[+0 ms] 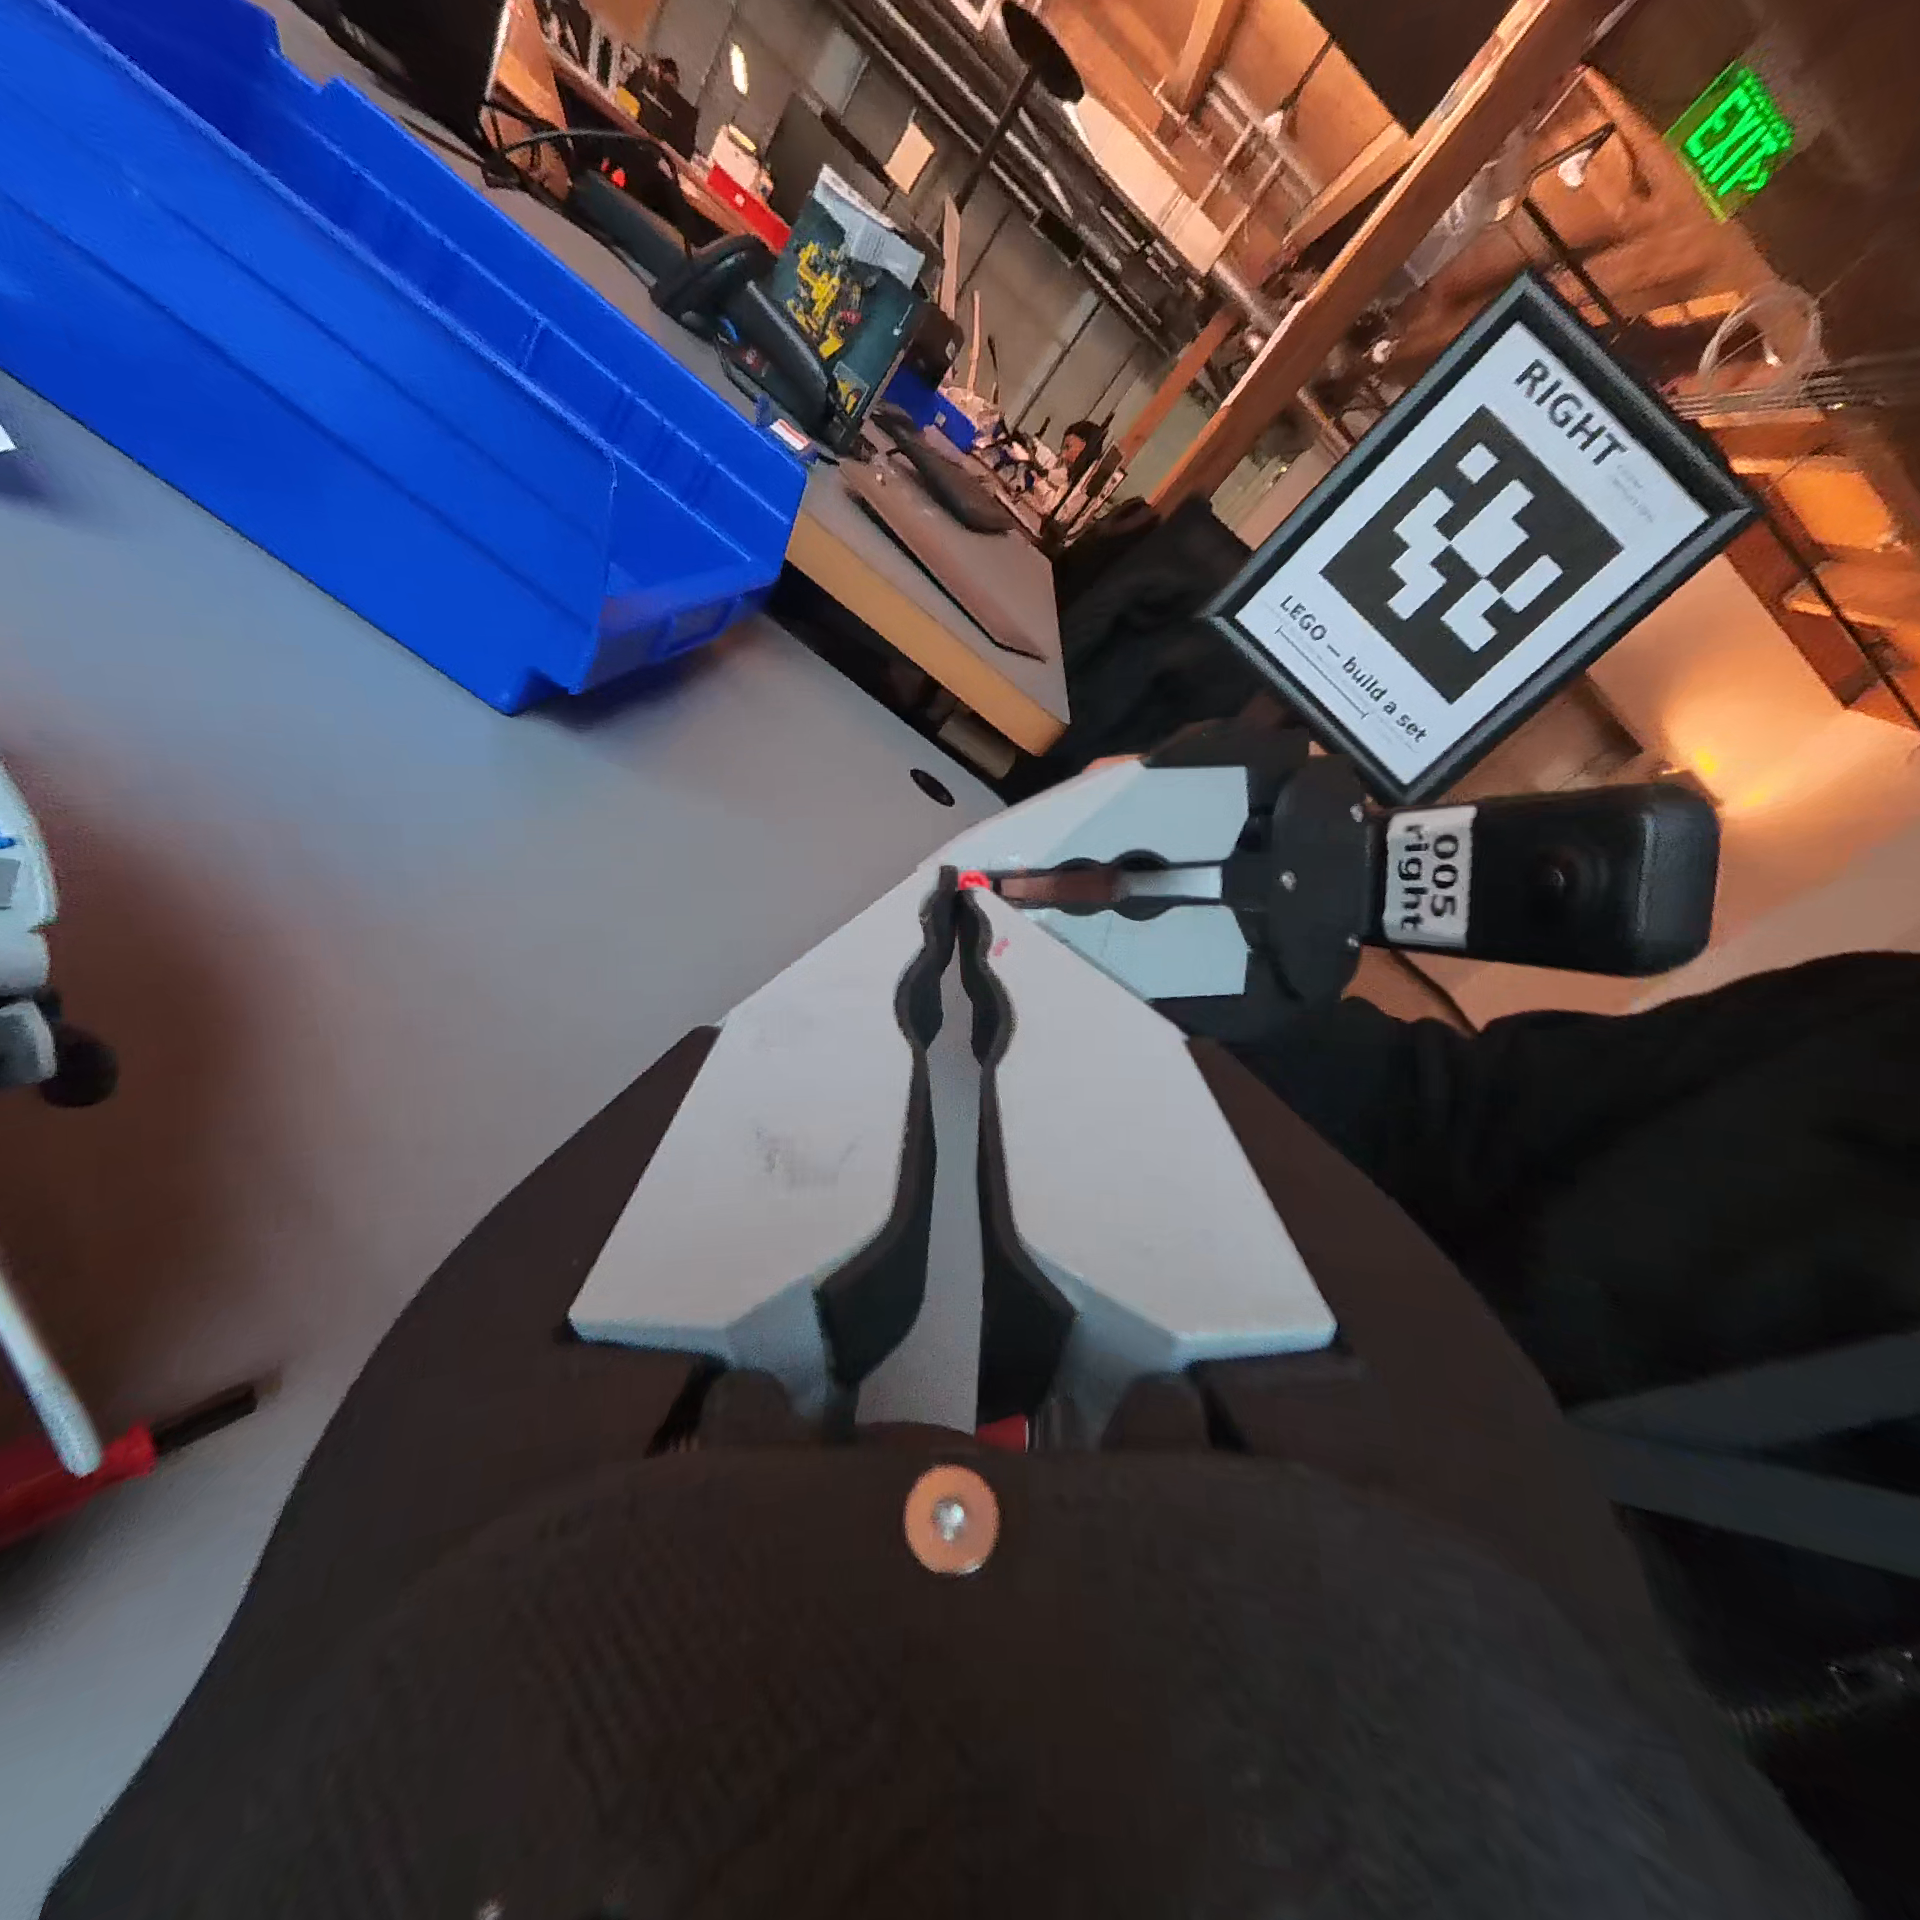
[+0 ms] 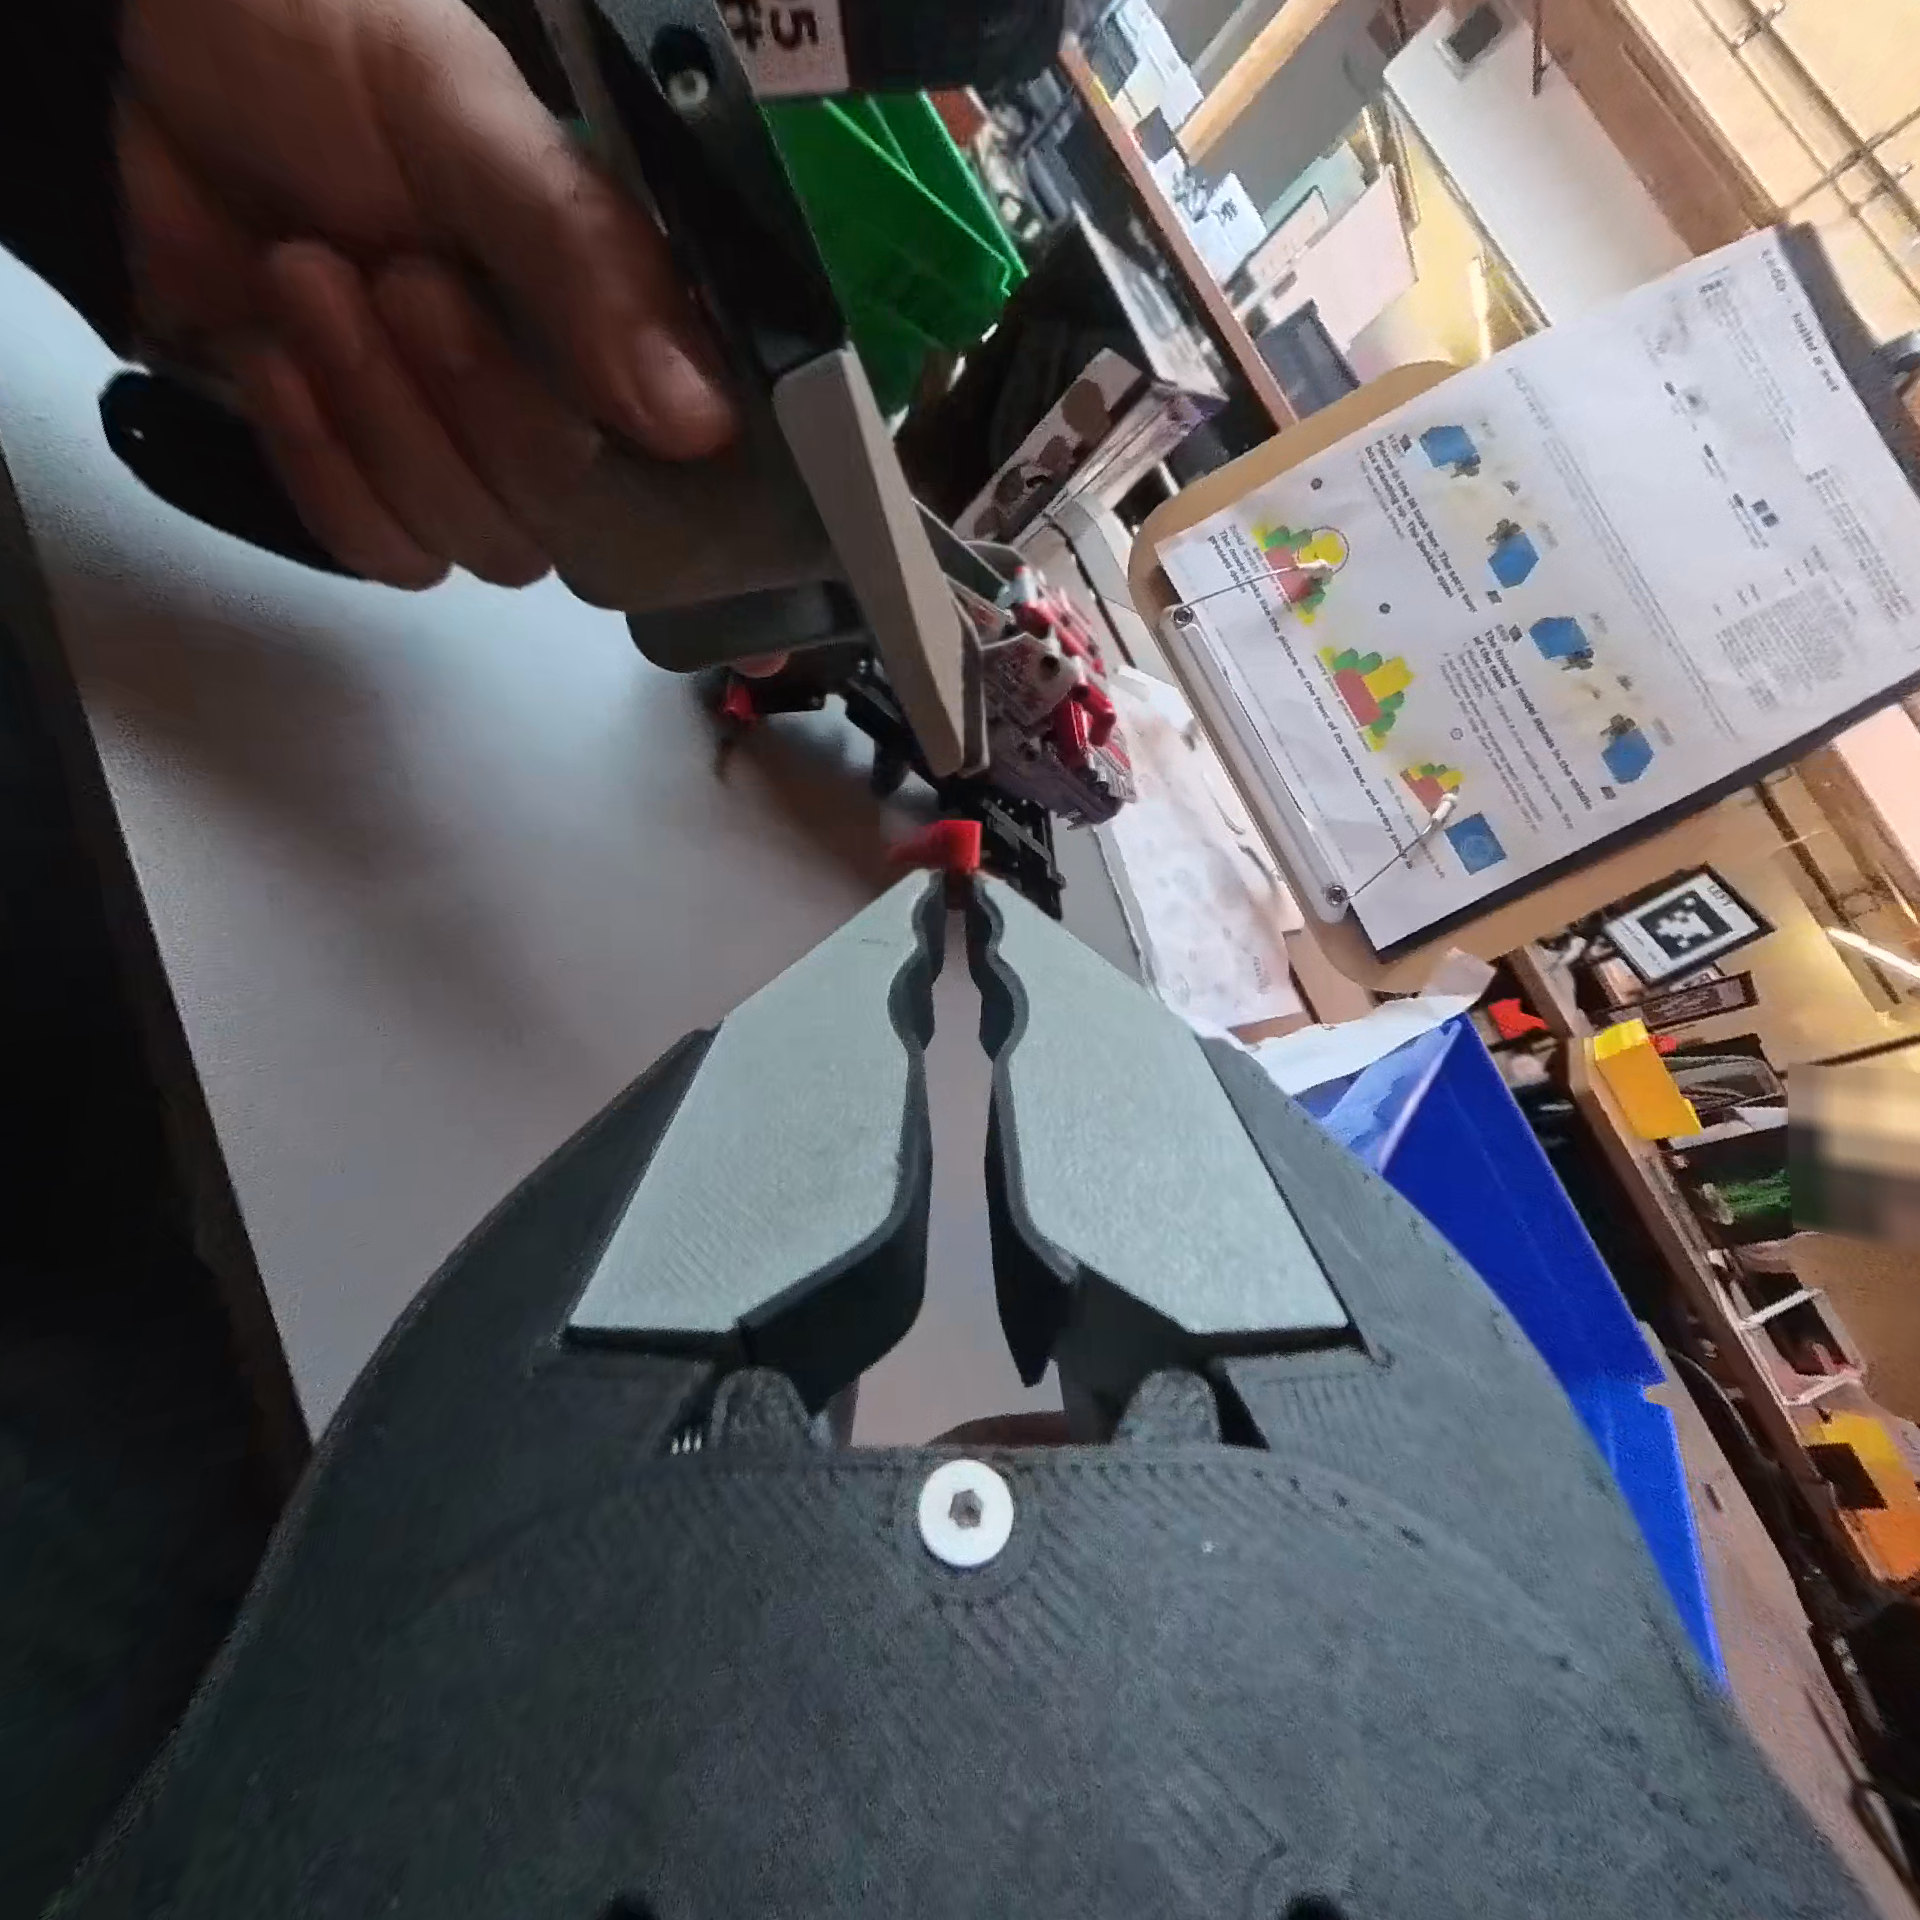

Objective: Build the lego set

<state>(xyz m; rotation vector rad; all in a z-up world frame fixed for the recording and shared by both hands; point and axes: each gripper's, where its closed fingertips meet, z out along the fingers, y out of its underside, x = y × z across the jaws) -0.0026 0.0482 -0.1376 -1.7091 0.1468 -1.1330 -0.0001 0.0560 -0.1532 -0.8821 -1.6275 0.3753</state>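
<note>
My left gripper (image 1: 954,906) is shut on a small black lego part (image 1: 948,881), held in the air above the grey table (image 1: 468,883). My right gripper (image 2: 954,891) is shut on a small red lego piece (image 2: 935,842). The right gripper comes in from the right in the left wrist view (image 1: 1003,883) and holds the red piece (image 1: 972,881) against the black part. In the right wrist view the left gripper (image 2: 961,764) reaches down from above, gripped by a hand (image 2: 364,312), with the black part (image 2: 1023,847) below its tips. A red, white and black lego model (image 2: 1049,665) stands on the table behind it.
A blue bin (image 1: 364,364) lies at the table's far side; it also shows in the right wrist view (image 2: 1507,1247). A framed marker sign (image 1: 1486,530) stands near the right gripper. An instruction sheet on a clipboard (image 2: 1558,582) and a green bin (image 2: 894,229) stand behind the model.
</note>
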